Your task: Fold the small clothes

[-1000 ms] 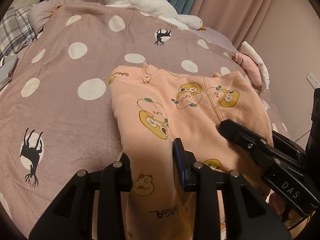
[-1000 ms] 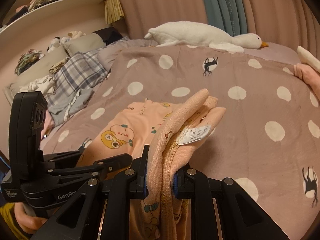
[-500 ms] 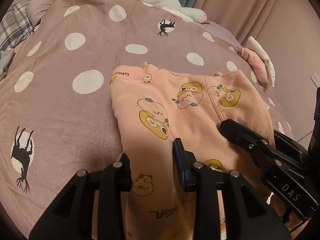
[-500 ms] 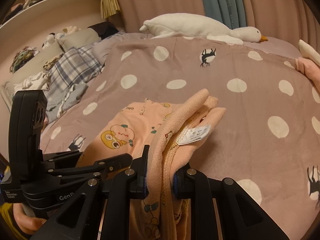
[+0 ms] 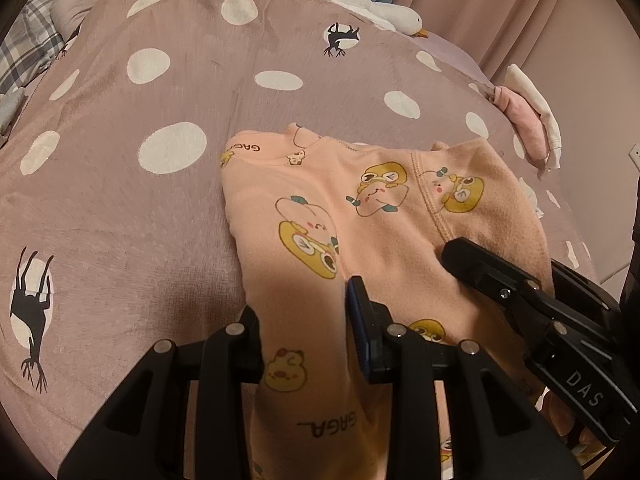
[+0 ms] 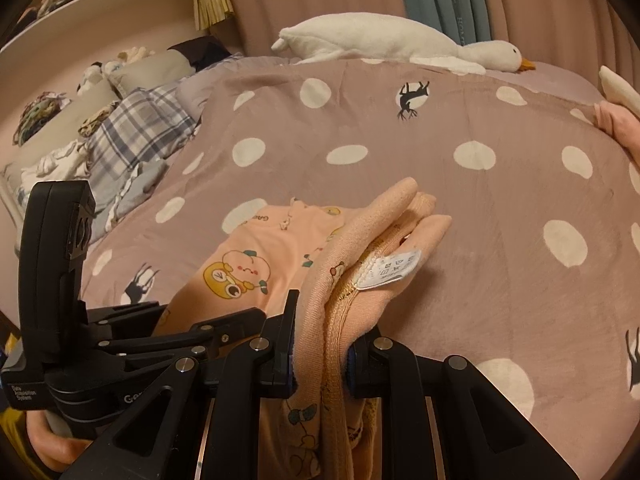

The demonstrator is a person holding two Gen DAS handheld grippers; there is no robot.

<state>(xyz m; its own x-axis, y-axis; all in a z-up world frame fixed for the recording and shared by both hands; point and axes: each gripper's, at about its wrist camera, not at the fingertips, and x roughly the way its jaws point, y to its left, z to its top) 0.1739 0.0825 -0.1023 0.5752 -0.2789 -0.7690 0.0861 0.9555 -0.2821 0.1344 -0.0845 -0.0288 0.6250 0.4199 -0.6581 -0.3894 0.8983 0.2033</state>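
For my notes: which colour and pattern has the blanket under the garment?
The blanket is dusty pink with white dots and small black animal figures; the right wrist view shows it best.

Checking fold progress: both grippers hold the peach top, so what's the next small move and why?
Probably lower both ends onto the far half. The left gripper and right gripper each pinch the peach top, whose near half hangs raised while the far half lies flat on the spotted blanket.

Polka-dot bed (image 5: 168,216), peach garment (image 5: 320,216), plush goose (image 6: 384,42)
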